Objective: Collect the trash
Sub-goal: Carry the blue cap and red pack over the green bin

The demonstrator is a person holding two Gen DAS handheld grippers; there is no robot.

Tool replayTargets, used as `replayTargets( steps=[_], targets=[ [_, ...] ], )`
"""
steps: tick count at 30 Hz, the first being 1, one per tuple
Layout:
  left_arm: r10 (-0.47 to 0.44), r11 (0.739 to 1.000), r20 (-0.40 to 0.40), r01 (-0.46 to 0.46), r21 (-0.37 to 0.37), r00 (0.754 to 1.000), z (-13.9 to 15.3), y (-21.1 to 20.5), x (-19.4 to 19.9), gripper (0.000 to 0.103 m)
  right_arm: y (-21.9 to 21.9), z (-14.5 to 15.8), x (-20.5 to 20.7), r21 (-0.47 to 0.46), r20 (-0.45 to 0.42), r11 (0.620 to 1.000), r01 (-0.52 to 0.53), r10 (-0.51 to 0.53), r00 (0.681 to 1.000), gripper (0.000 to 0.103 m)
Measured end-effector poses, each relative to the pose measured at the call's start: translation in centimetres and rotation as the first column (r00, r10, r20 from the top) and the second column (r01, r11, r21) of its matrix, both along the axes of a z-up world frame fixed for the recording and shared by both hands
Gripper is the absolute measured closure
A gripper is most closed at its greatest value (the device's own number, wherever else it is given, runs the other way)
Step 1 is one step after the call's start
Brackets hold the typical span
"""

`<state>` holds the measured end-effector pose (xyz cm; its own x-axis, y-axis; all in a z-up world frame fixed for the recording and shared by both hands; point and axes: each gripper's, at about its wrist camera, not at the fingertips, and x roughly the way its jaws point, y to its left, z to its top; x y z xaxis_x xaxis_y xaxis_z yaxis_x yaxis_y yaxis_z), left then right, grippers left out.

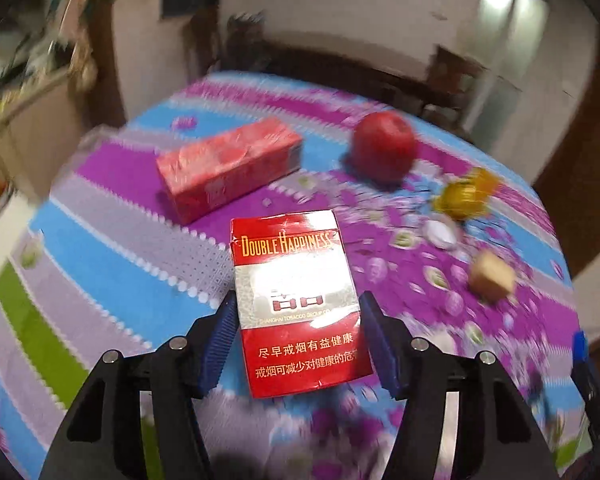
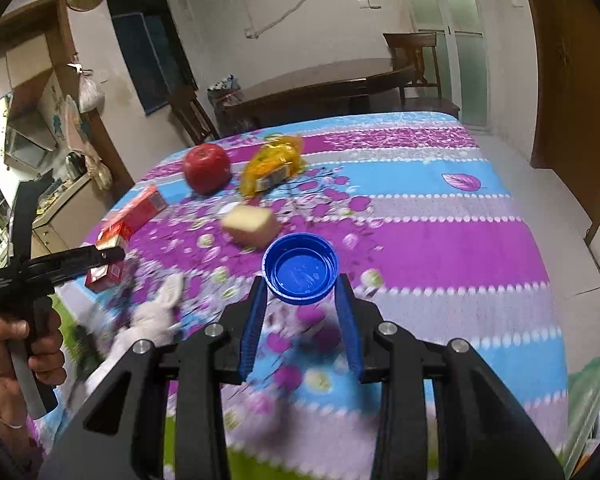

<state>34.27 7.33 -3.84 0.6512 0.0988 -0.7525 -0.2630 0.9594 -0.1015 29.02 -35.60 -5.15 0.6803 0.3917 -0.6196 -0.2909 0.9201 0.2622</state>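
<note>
A red and silver cigarette pack (image 1: 296,280) sits between the blue pads of my left gripper (image 1: 298,300), which is shut on its two long sides and holds it above the tablecloth. In the right wrist view the left gripper (image 2: 104,256) shows at the left edge with the red pack (image 2: 106,274) in its fingers. My right gripper (image 2: 301,280) is shut on a round blue bottle cap (image 2: 300,266), hollow side up, at its fingertips. A crumpled white tissue (image 2: 156,312) lies on the cloth between the two grippers.
On the striped floral tablecloth (image 2: 440,248) lie a long red box (image 1: 228,168), a red apple (image 1: 384,146), a yellow wrapper (image 2: 272,166), a beige block (image 2: 252,220) and a small white disc (image 1: 442,234). A hand (image 2: 20,356) grips the left handle. Greenish plastic (image 2: 592,392) shows at lower right.
</note>
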Motion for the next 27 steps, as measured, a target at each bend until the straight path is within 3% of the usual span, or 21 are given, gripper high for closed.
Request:
replayTargets(
  steps=[4, 10, 18, 27],
  targets=[
    [-0.079, 0.995, 0.101, 0.074, 0.06, 0.992, 3.4, -2.3, -2.2, 0.042, 0.2, 1.6, -3.1, 0.015, 0.02, 1.0, -0.01, 0.009, 1.0, 0.069],
    [-0.233, 0.966, 0.202, 0.201, 0.165, 0.951, 7.0, -9.0, -4.6, 0.042, -0.8, 4.6, -7.1, -0.008, 0.055, 1.0, 0.014, -0.014, 0.998, 0.069],
    [-0.401, 0.91, 0.231, 0.357, 0.21, 0.887, 8.5, -18.3, -5.5, 0.042, -6.4, 7.4, -10.4, -0.058, 0.087, 0.988, 0.145, -0.14, 0.986, 0.069],
    [-0.553, 0.827, 0.206, 0.501, 0.256, 0.807, 8.0, -28.7, -6.5, 0.042, -15.3, 7.9, -13.8, -0.116, 0.061, 0.939, 0.324, -0.318, 0.946, 0.069]
  ],
)
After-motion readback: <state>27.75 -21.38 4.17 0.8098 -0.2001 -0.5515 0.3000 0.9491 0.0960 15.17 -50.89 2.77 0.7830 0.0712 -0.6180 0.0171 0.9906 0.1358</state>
